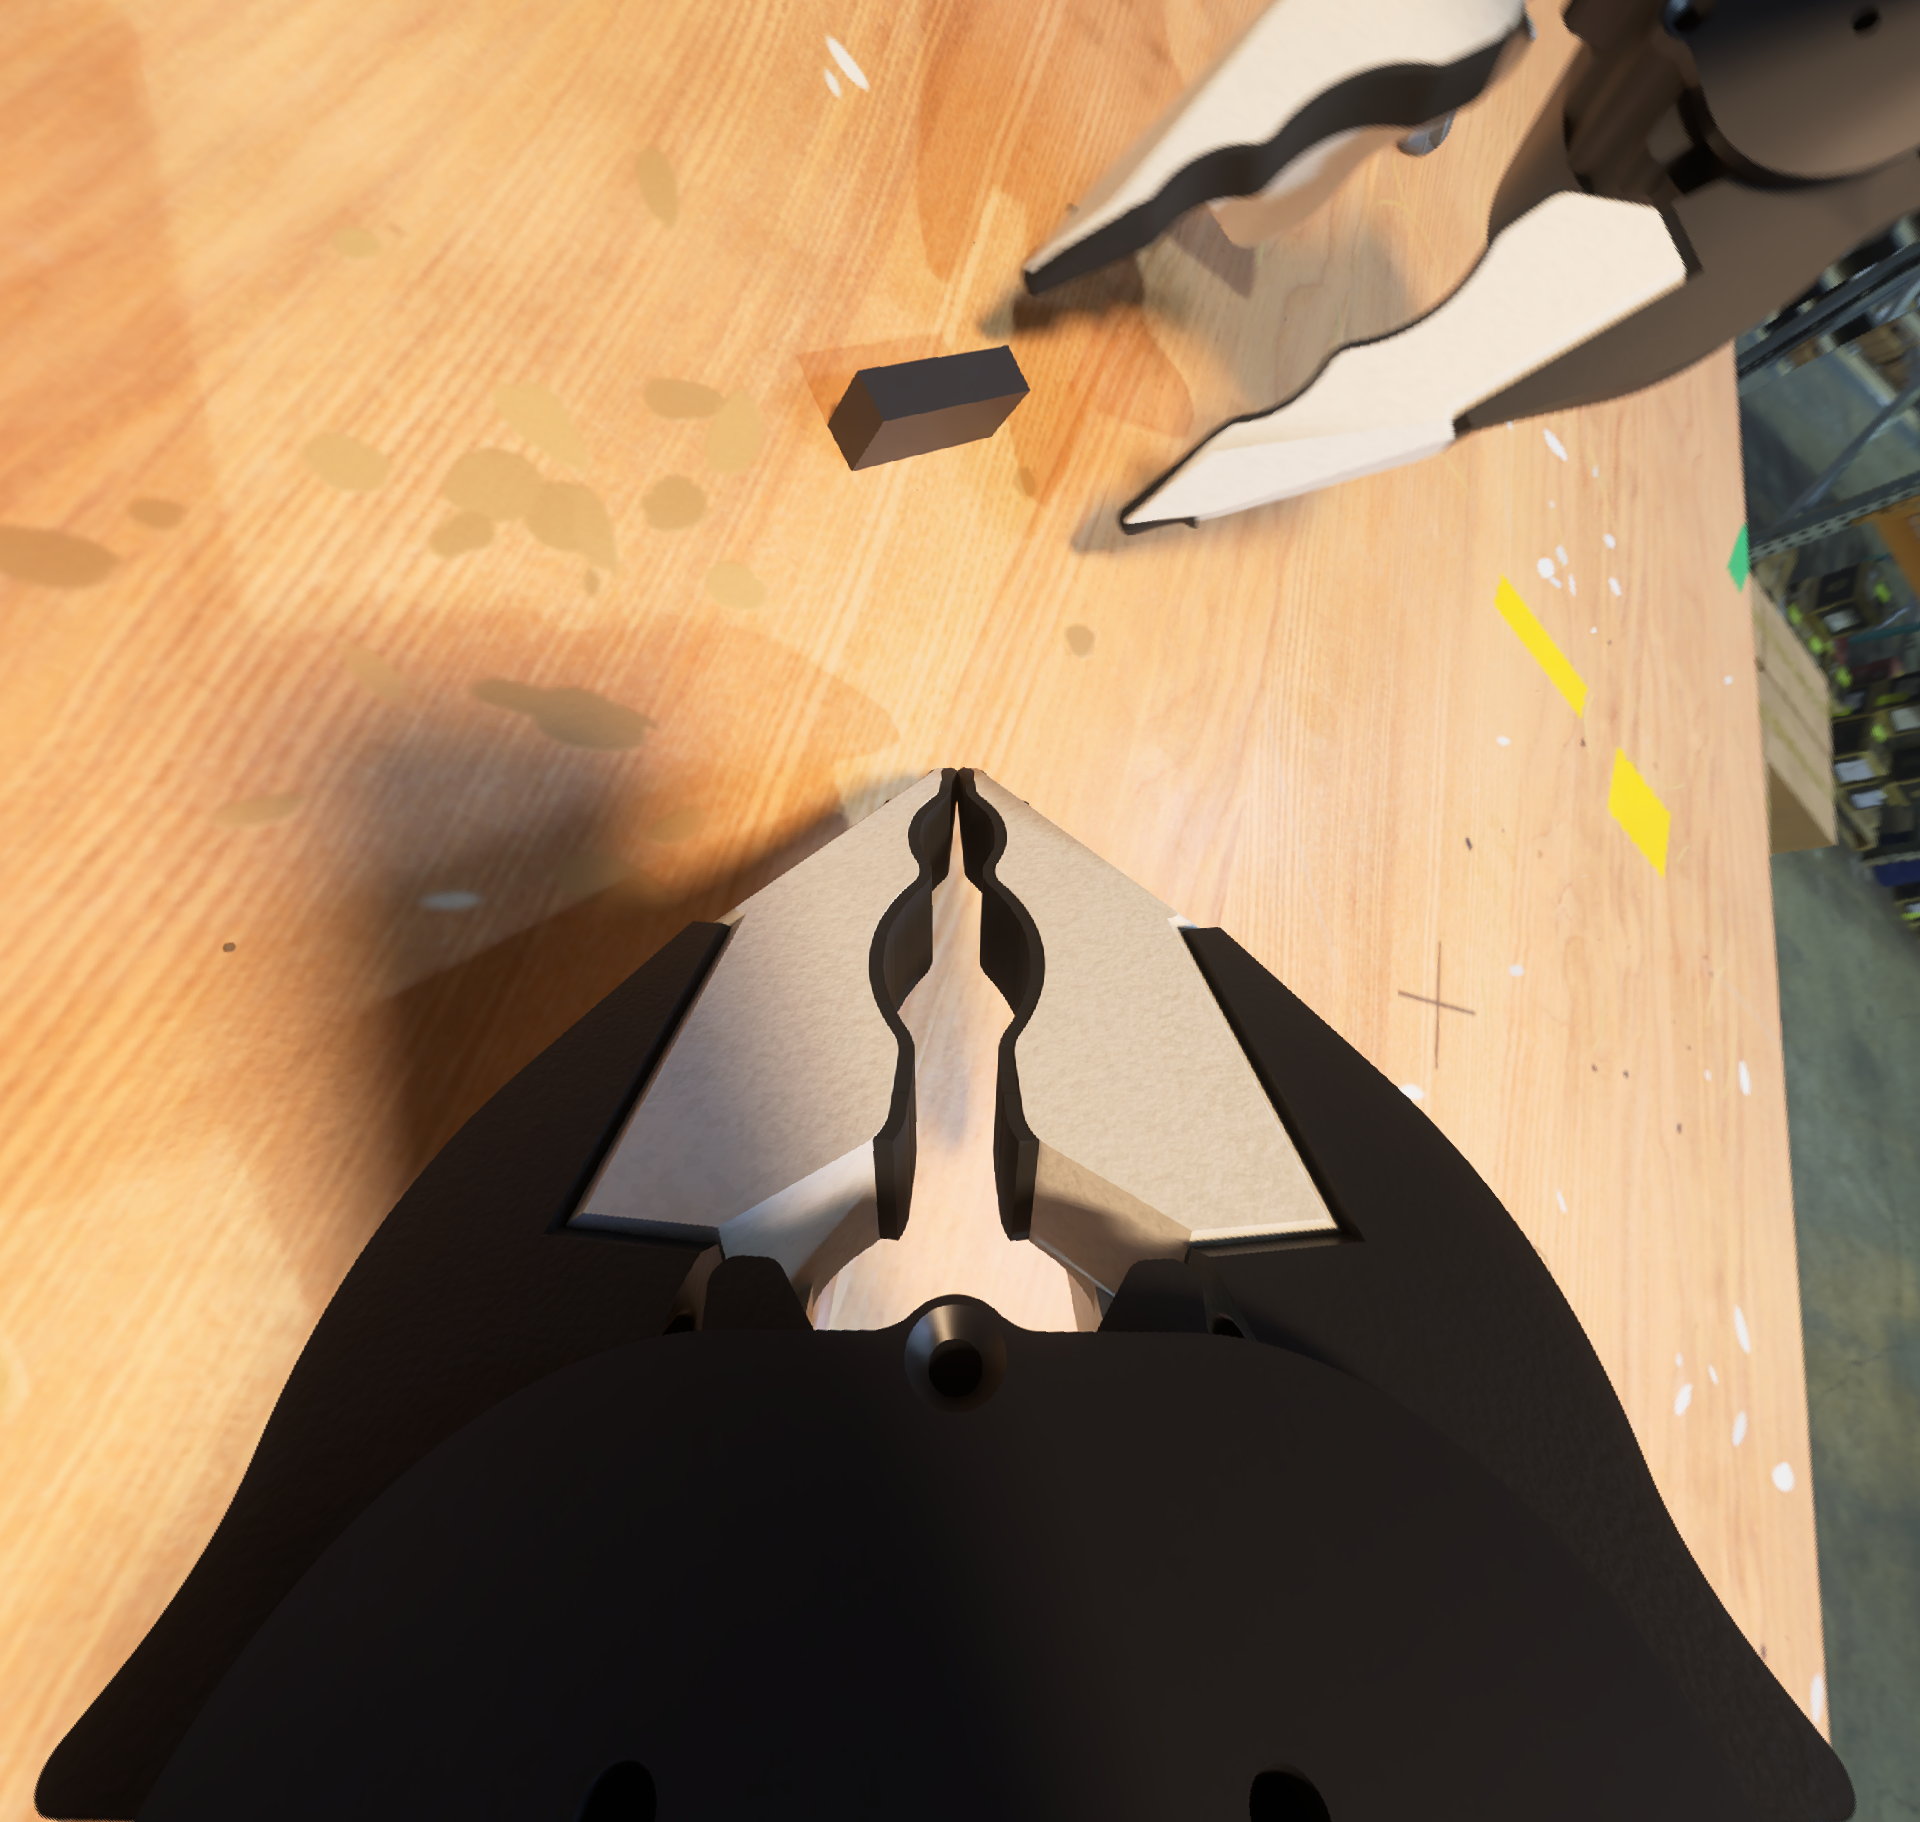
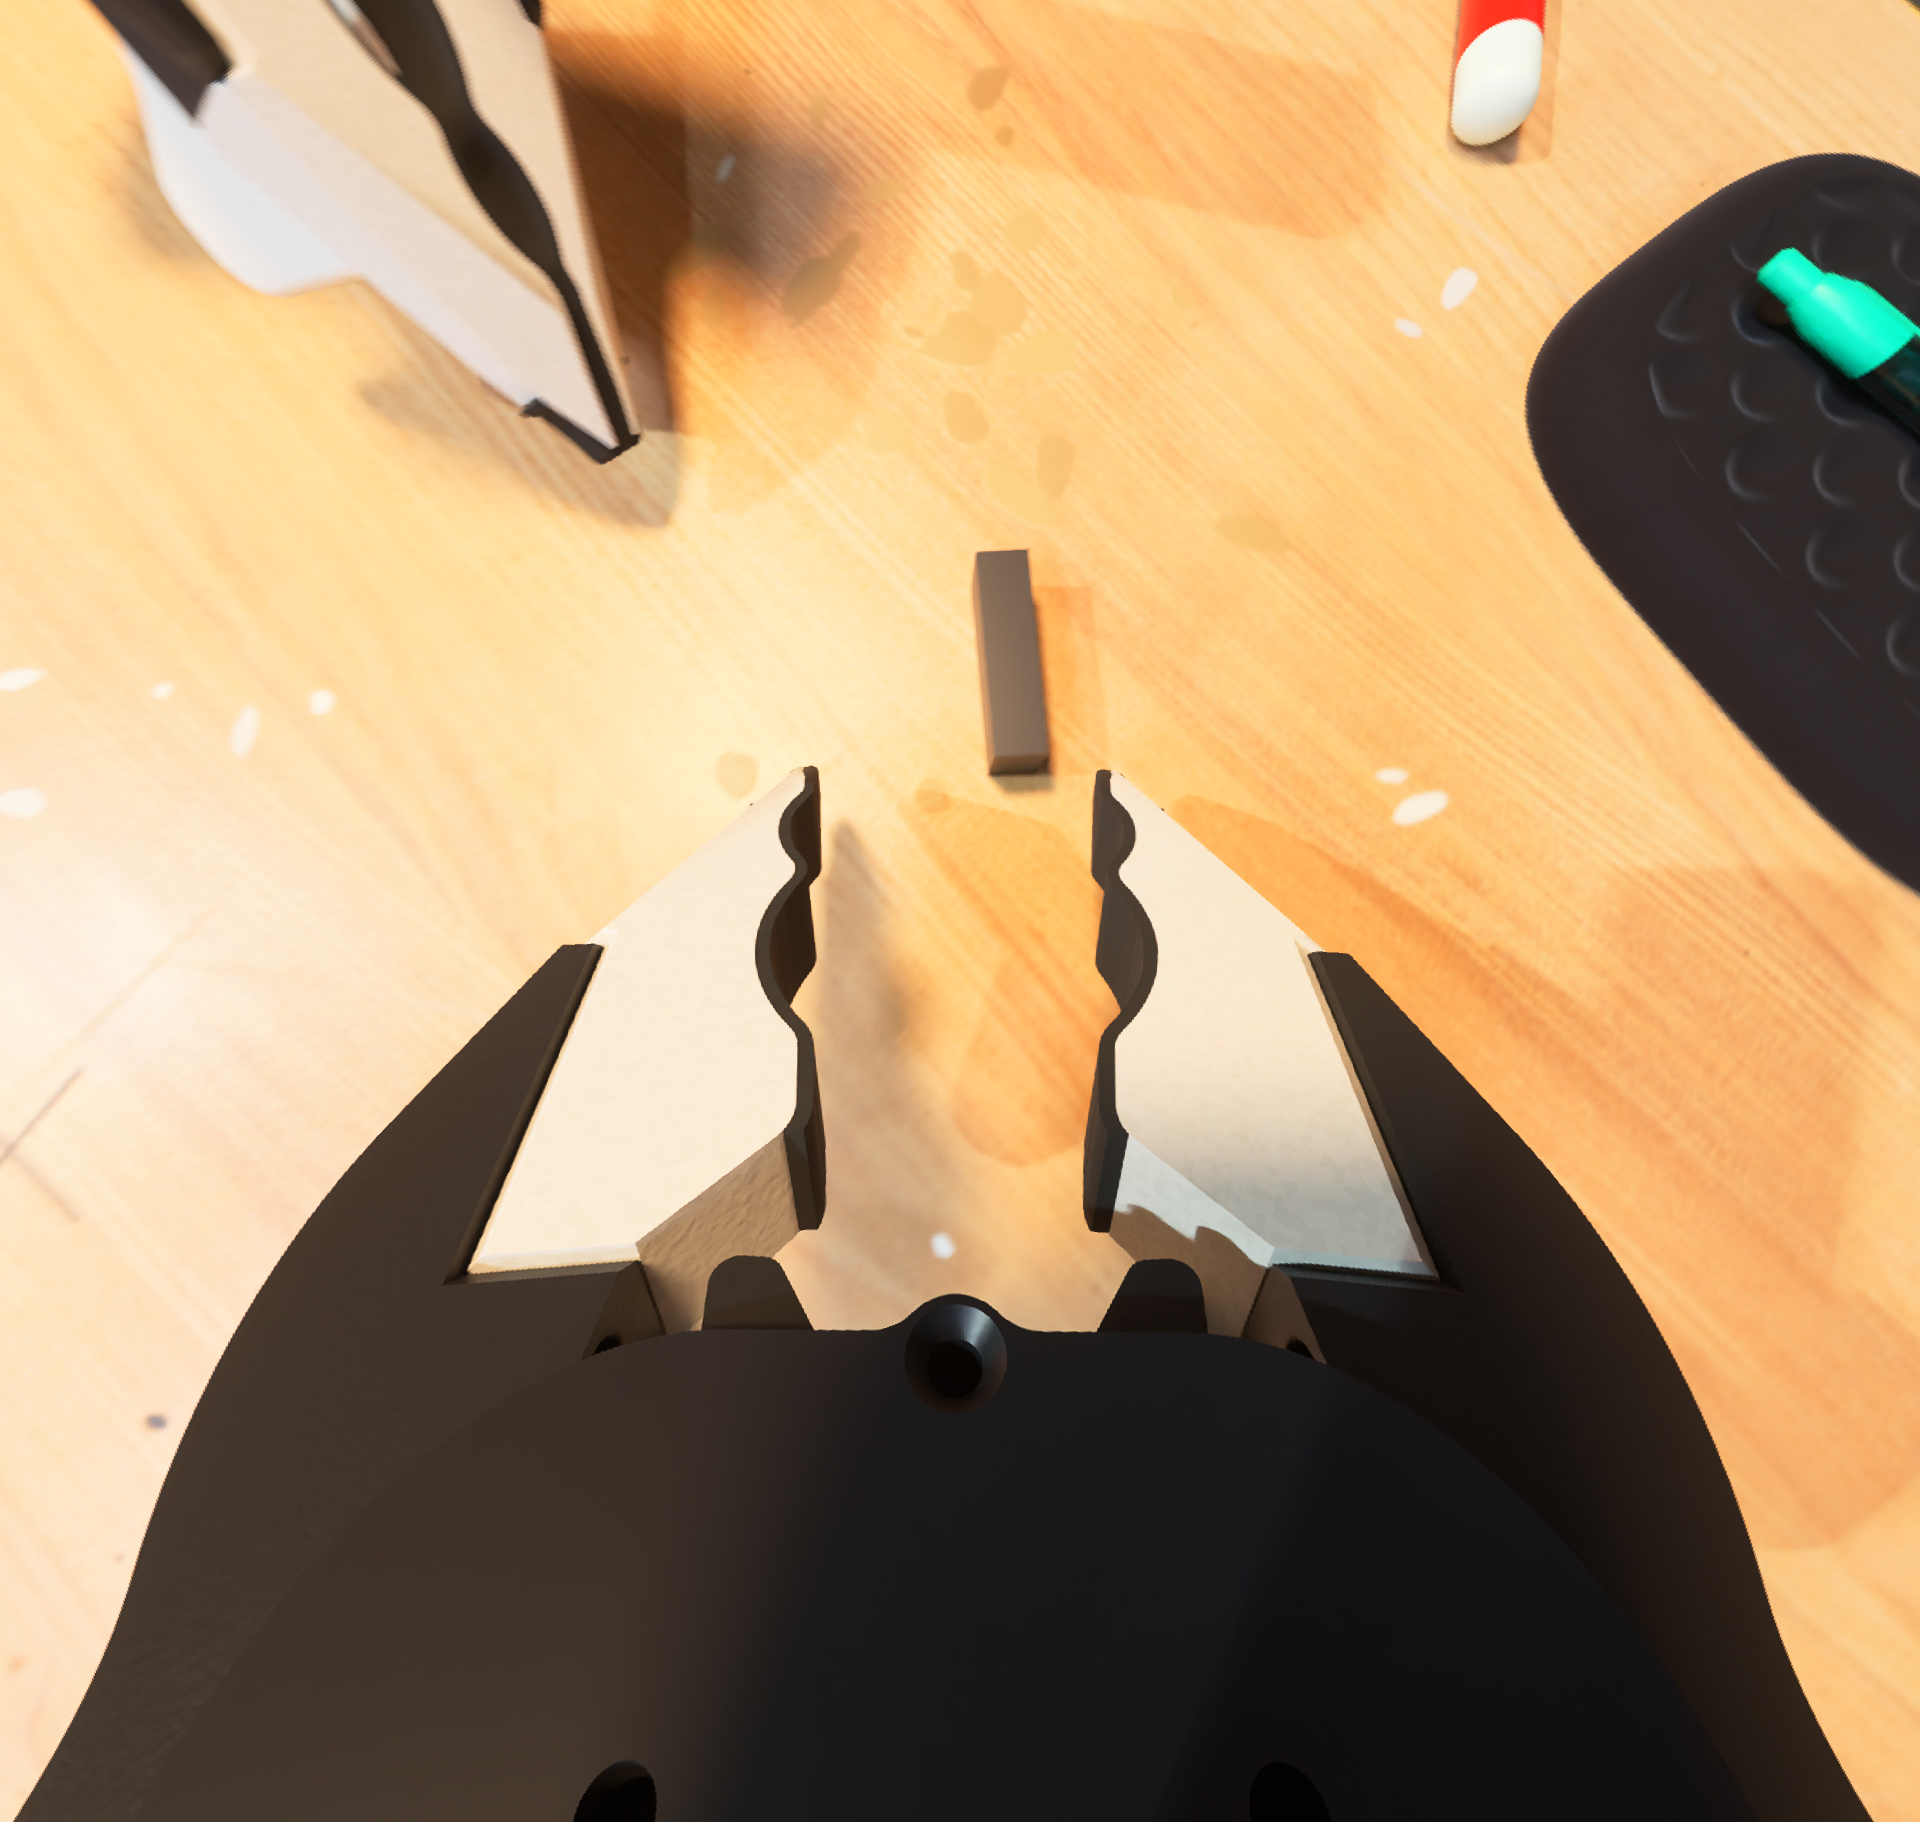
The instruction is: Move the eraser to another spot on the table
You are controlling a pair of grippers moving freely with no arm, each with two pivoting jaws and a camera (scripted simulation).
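Two grippers share the wooden table [image 2: 416, 837], and only the right gripper [image 2: 956, 775] is lined up with the eraser [image 2: 1010, 660]. Seen from the right wrist, its fingers are spread wide with nothing between them, and the small dark block lies flat on the bare wood just beyond the fingertips, a little toward the right finger, apart from both. Its long axis runs straight away from that gripper, roughly parallel to the fingers, so its narrow width faces the gap; I judge that a short advance should bring one finger to either long side. Farther from the eraser, the left gripper [image 1: 956, 775] has its tips pressed together, holding nothing, and from there the block lies ahead, crosswise and well apart. Beyond the eraser, to the right, sit a red marker [image 2: 1501, 16] and a black mat [image 2: 1714, 546] carrying a green-capped pen [image 2: 1834, 318], all clear of the approach.
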